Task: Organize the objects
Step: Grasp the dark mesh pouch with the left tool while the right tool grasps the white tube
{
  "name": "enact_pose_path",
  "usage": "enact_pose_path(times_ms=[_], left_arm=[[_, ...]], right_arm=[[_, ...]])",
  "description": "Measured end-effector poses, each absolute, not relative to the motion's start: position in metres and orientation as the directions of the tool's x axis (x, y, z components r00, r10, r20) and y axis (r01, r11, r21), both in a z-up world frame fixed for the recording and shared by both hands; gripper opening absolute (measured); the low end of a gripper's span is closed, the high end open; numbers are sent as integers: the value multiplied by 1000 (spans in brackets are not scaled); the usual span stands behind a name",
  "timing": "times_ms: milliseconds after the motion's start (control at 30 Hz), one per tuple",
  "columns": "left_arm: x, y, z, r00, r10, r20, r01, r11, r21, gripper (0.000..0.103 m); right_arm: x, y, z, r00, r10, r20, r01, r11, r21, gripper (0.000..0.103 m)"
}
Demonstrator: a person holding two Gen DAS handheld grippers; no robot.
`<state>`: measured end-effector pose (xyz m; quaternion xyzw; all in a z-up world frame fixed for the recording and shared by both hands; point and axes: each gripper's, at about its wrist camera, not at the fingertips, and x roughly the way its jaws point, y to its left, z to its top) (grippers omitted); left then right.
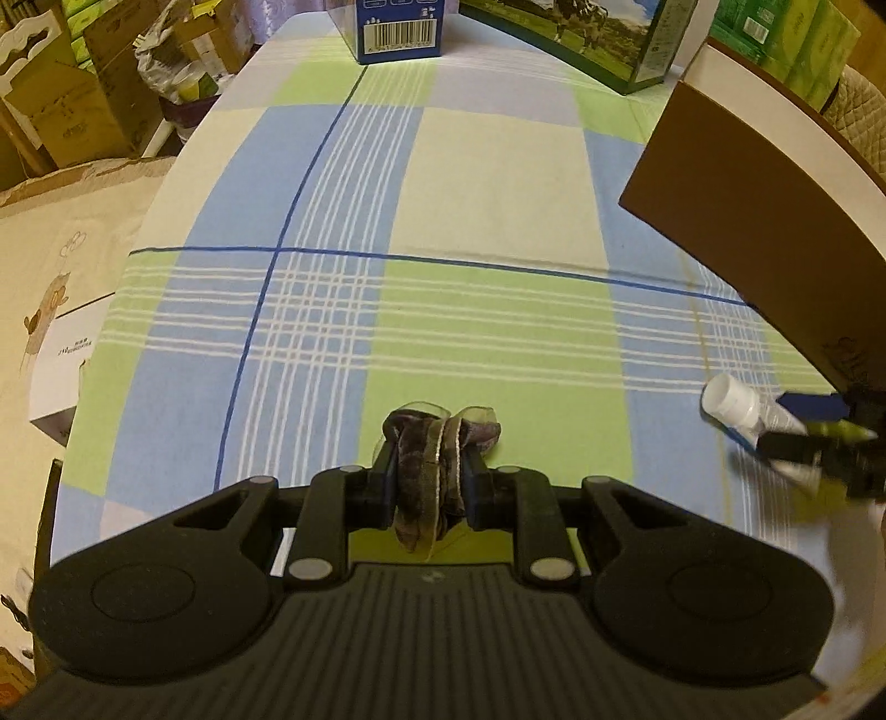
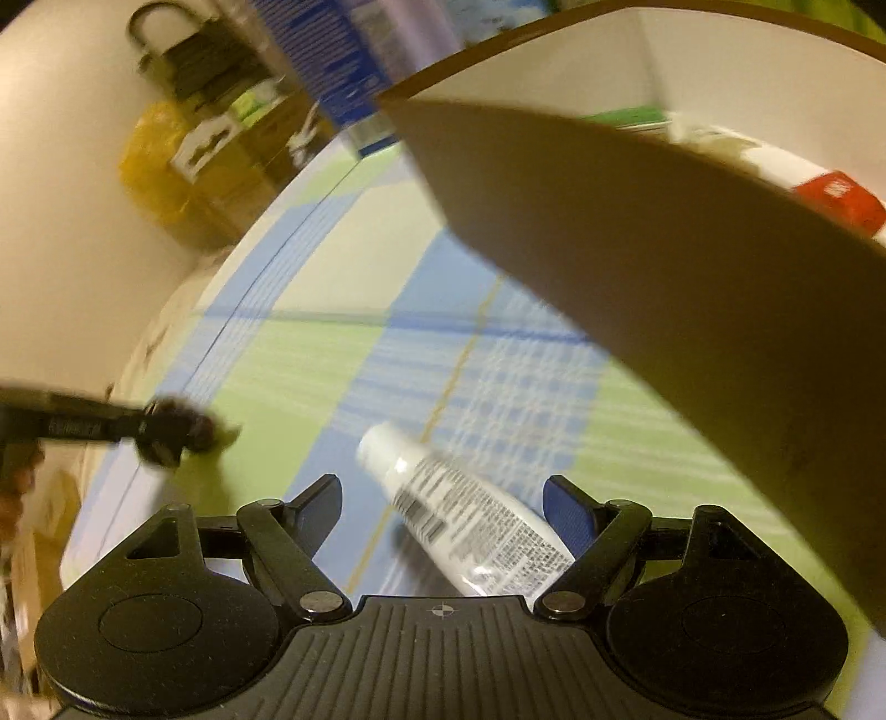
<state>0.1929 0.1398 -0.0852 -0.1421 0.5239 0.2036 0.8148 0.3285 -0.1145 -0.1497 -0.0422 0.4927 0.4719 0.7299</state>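
We are holding the left gripper (image 1: 426, 476) low over the near edge of the tablecloth (image 1: 487, 183), its jaws pressing together on a dark velvety scrunchie (image 1: 437, 448); the scrunchie is bunching up between the blue pads, part of it hanging below them, and in the right wrist view we are seeing it as a blurred dark lump (image 2: 177, 429) at the tip of that gripper, over the left side of the cloth. The right gripper (image 2: 443, 498) is standing wide, its blue pads (image 2: 565, 507) well apart; a white tube (image 2: 470, 509) with fine print is lying slantwise between them, cap pointing away and to the left; we cannot tell whether either pad is touching it, since the view is smeared. In the left wrist view we are finding the same tube (image 1: 742, 407) near the right edge of the cloth, with the right gripper (image 1: 819, 437) around it. Just beyond it a brown box (image 1: 736, 205) is standing along the right edge; its white inside is showing a red-and-white packet (image 2: 830, 199) and something green. At the far edge a blue carton (image 1: 398, 27) with a barcode is standing, and beside it, toward the far right corner, a green carton (image 1: 598, 39) with a meadow picture. Past the left edge, cardboard boxes (image 1: 66, 105) are piling up.
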Motion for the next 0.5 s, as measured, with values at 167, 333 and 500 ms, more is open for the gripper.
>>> enact_pose_path(times_ms=[167, 333, 500], left_arm=[[190, 138, -86, 374, 180, -910, -481, 876, -24, 18], [189, 137, -87, 377, 175, -910, -472, 881, -26, 18], [185, 135, -88, 384, 163, -909, -456, 889, -33, 18]], right_arm=[[295, -90, -150, 180, 569, -803, -794, 565, 222, 68], [287, -75, -152, 266, 507, -820, -800, 590, 105, 47], [285, -73, -154, 293, 474, -830, -785, 615, 74, 43]])
